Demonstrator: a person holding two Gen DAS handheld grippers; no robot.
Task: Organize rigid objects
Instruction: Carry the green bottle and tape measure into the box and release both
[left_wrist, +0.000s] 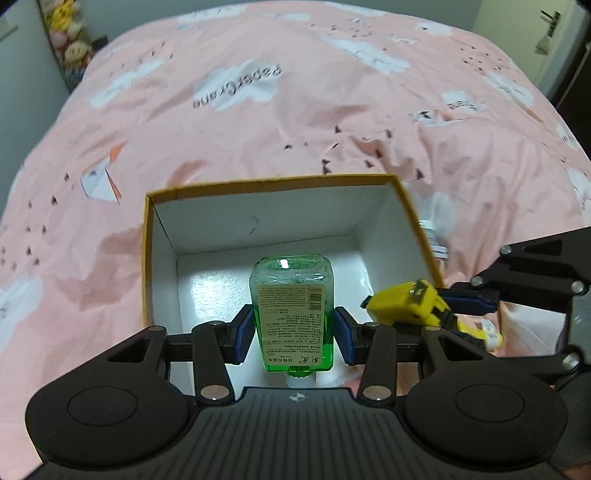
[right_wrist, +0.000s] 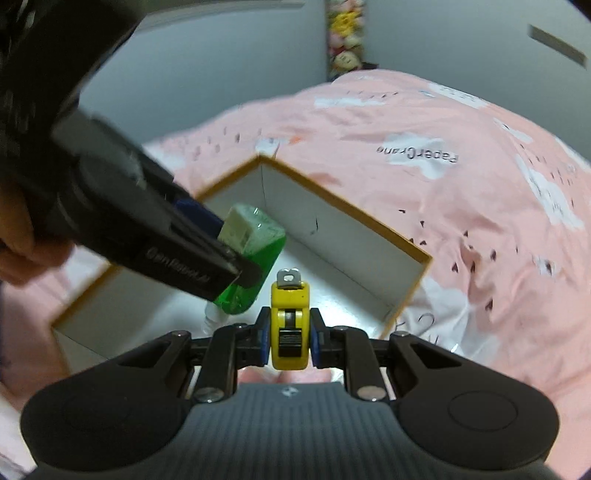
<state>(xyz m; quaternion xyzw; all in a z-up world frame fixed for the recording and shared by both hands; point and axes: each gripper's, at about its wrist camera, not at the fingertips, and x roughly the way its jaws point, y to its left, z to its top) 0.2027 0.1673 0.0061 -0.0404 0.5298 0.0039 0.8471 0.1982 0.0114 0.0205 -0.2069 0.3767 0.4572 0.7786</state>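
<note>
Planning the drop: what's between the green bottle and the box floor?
Nothing: left wrist view shows bare white box floor beyond the green bottle.

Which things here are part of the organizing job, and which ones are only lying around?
Part of the job:
- green bottle, in left gripper
- yellow tape measure, in right gripper
- open box

Lying around:
- pink bedsheet
- plush toys
- white-capped item beside box

Dim room (fisheye-bent edges); glare on box floor (left_wrist: 207, 291); right view blurred.
</note>
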